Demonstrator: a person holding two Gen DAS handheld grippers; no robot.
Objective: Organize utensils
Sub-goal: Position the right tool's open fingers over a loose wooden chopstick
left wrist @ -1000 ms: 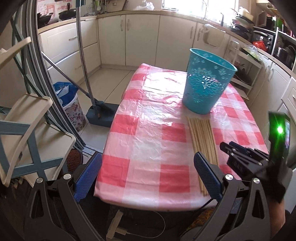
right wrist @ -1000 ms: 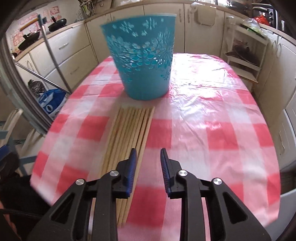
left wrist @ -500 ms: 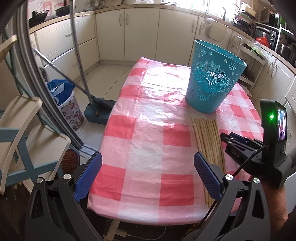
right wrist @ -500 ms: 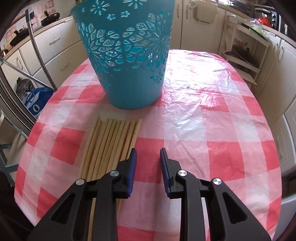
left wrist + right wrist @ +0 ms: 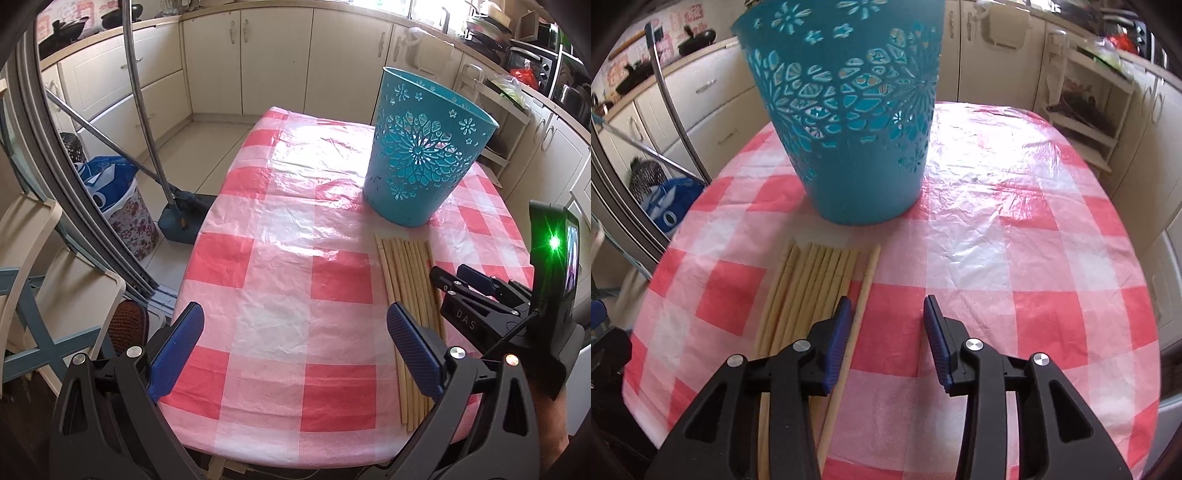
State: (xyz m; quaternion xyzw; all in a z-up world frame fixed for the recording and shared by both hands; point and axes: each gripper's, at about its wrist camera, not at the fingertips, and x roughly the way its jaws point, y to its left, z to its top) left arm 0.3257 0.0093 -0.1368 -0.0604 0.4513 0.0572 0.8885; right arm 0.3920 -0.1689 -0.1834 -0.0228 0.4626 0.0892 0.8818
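**Right claw spreading over the outermost stick**

We see a worktop [image 5: 280,258] under a red-and-white checked cloth, ringed by cream kitchen cabinets [image 5: 273,59]. On its far right stands a teal cut-out bin [image 5: 424,147], upright and apart from the wooden sticks [image 5: 406,280], which lie flat in a close row just near of it, running from the bin's foot toward the near edge.

In the right wrist view, the right claw [image 5: 884,332] hangs low over the near part of that row. Its jaws have just been opening and now stand partly apart. One stick [image 5: 862,291] lies slightly off to the right of the rest; it runs just inside the left pad [image 5: 836,339], and we cannot tell whether they touch. The right pad sits over bare cloth, so nothing is gripped.

The left claw [image 5: 295,347] is spread wide and empty over the near left part of the worktop, its right pad [image 5: 413,350] above the sticks' near ends.
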